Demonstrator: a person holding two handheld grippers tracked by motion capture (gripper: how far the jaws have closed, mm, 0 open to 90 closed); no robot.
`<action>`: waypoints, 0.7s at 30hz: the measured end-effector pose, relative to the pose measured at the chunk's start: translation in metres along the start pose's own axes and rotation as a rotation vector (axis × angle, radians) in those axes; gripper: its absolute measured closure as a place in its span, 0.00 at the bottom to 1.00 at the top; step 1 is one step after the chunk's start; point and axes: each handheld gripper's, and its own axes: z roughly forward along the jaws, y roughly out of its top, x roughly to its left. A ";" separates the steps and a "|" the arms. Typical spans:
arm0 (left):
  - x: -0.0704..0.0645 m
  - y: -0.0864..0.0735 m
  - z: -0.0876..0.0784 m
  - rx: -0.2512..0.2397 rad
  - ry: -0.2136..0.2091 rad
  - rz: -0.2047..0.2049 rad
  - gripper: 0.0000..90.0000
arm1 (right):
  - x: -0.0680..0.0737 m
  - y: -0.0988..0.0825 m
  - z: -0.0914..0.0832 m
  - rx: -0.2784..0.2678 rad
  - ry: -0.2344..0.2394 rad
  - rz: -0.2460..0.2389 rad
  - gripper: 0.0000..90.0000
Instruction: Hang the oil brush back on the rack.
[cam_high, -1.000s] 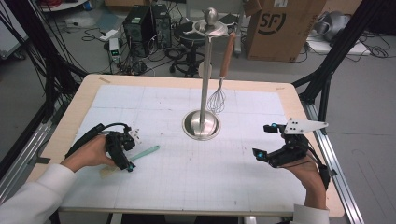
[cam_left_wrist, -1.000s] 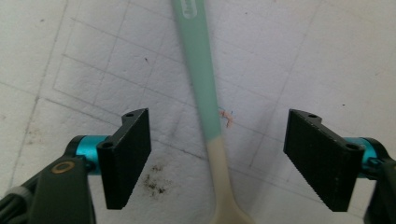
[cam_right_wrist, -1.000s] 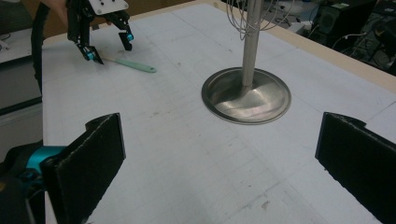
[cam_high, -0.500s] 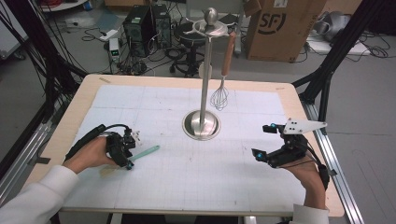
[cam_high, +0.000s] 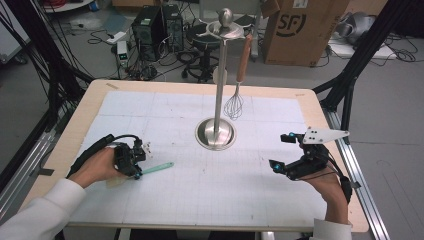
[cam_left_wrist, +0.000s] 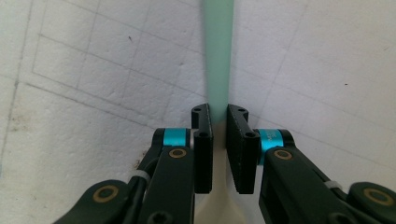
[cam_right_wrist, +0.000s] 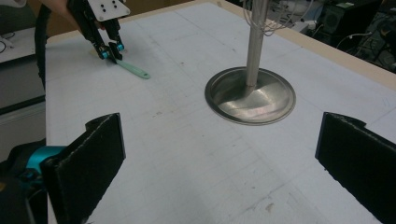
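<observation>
Down at the near left of the white gridded mat (cam_high: 165, 210), the left gripper (cam_high: 136, 167) has its jaws drawn in on the mint-green handle (cam_left_wrist: 218, 51) of a spatula (cam_high: 156, 168) that lies flat on the mat. Its jaws have just been closing, and in the left gripper view the two black pads (cam_left_wrist: 202, 140) stand close on either side of the narrow green handle, touching it or all but, while the pale, wider blade of the spatula runs back under the gripper toward the person's hand. From the gripper the handle points right, toward the middle of the mat, and ends well short of the steel stand (cam_high: 216, 131). That stand rises from a round base near the mat's centre, and a wire whisk (cam_high: 234, 104) with a wooden handle hangs from its top, on the far right side of the post. Over at the near right, the right gripper (cam_high: 290, 155) is held just above the mat with its jaws spread wide and nothing between them; its own view looks between the pads (cam_right_wrist: 91, 158) across bare mat to the stand's base (cam_right_wrist: 250, 95).
</observation>
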 end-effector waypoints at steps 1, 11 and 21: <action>-0.001 -0.001 0.000 -0.009 0.000 0.001 0.91 | 0.000 0.000 0.000 -0.002 0.001 -0.001 0.00; -0.003 -0.002 -0.011 -0.153 -0.010 0.092 0.91 | -0.001 0.000 -0.001 -0.003 -0.001 -0.003 0.00; -0.003 -0.008 -0.048 -0.375 -0.033 0.053 0.91 | -0.001 0.000 -0.002 -0.006 -0.003 -0.001 0.00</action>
